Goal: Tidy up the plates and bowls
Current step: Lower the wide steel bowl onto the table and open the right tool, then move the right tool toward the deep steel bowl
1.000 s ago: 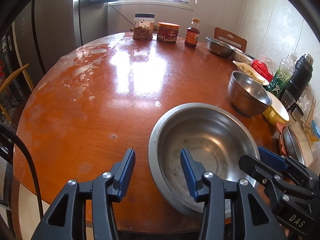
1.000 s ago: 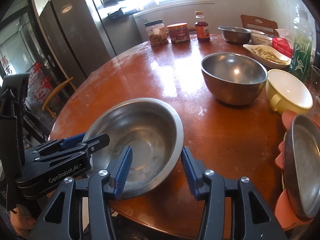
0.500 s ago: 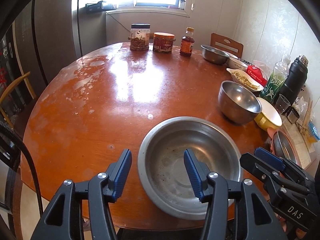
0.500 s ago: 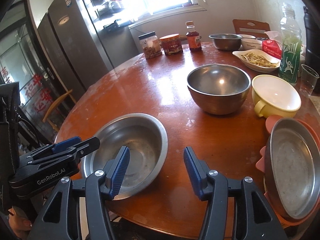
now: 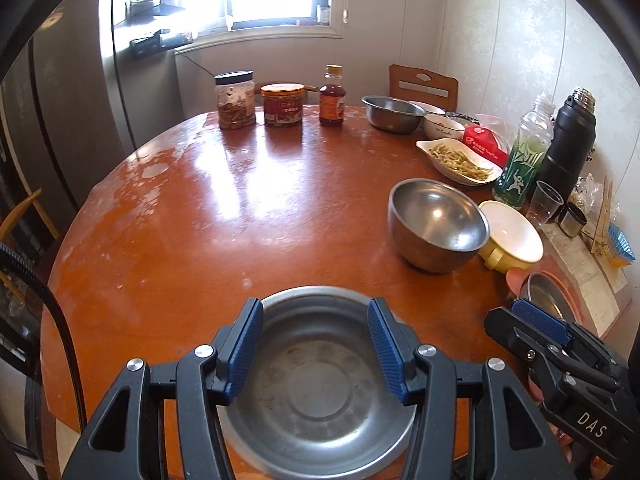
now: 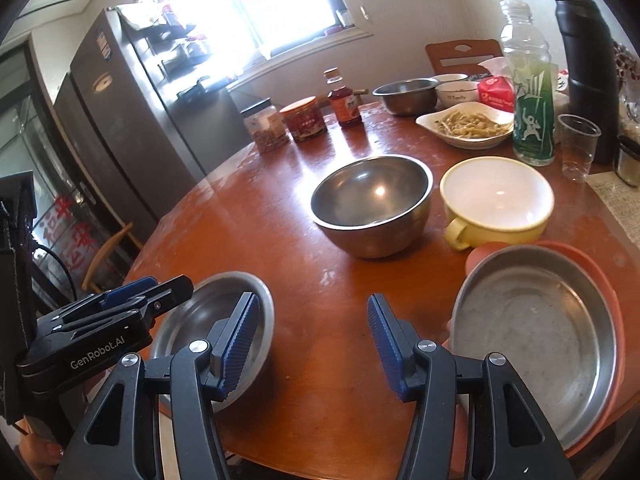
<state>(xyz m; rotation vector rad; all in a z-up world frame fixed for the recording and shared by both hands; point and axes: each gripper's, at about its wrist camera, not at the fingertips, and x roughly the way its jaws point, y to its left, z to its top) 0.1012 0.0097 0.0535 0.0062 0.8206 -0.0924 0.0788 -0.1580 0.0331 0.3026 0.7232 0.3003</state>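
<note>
Both the left hand-held gripper (image 5: 316,346) and right hand-held gripper (image 6: 310,344) have pulled back and up, jaws spread and empty, leaving the shallow steel basin (image 5: 320,392) at the tabletop's (image 5: 200,232) near edge, apparently released.

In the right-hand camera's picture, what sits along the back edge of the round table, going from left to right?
Clear jar with black lid → red-lidded jar → sauce bottle → steel bowl → white bowl → red packet → green-labelled bottle → black flask.
</note>
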